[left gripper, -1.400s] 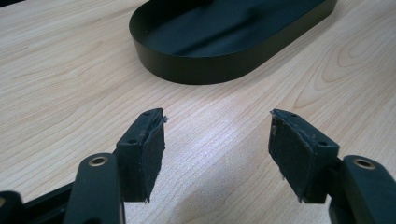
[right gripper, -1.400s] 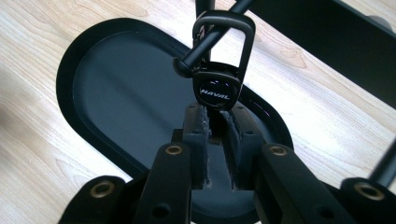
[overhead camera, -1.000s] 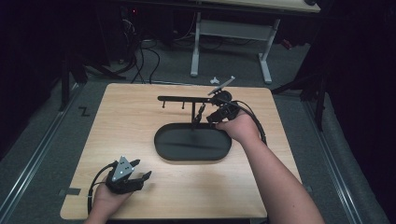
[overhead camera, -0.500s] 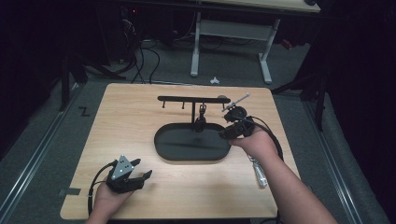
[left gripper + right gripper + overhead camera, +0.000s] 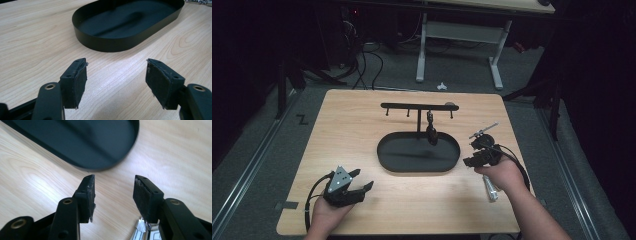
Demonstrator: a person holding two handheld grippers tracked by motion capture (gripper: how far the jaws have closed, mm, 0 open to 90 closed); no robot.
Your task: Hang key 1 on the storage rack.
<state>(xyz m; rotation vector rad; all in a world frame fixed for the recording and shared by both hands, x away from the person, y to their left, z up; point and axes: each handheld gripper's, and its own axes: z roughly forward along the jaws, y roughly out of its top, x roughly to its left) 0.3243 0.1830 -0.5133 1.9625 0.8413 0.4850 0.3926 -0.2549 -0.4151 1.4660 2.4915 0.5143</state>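
On the right side of the pale wooden surface (image 5: pixel 362 120), my right tongs (image 5: pixel 476 156) have come back from the black T-shaped hanger stand (image 5: pixel 418 106), where they were 1 second ago. They now hover just off the end of the black oval metal tray (image 5: pixel 387 160), jaws moderately apart and holding nothing. The small dark pendant-like piece (image 5: pixel 431 134) hangs from a peg on the stand's bar, over the tray, so I judge that hanging step done. A silvery foil-wrapped object (image 5: pixel 490 188) lies on the wood just beside my right hand (image 5: pixel 502 175); in the right gripper view it (image 5: pixel 146 230) sits right under my right-hand jaw, and it looks like the next thing to pick up. My left tongs (image 5: pixel 357 189) have not moved; they rest near the front left corner, jaws wide and empty, facing the tray (image 5: pixel 105 45). Beyond the surface the room is dim: grey carpet, a tangle of cables, and the white legs of another desk (image 5: pixel 421 50).
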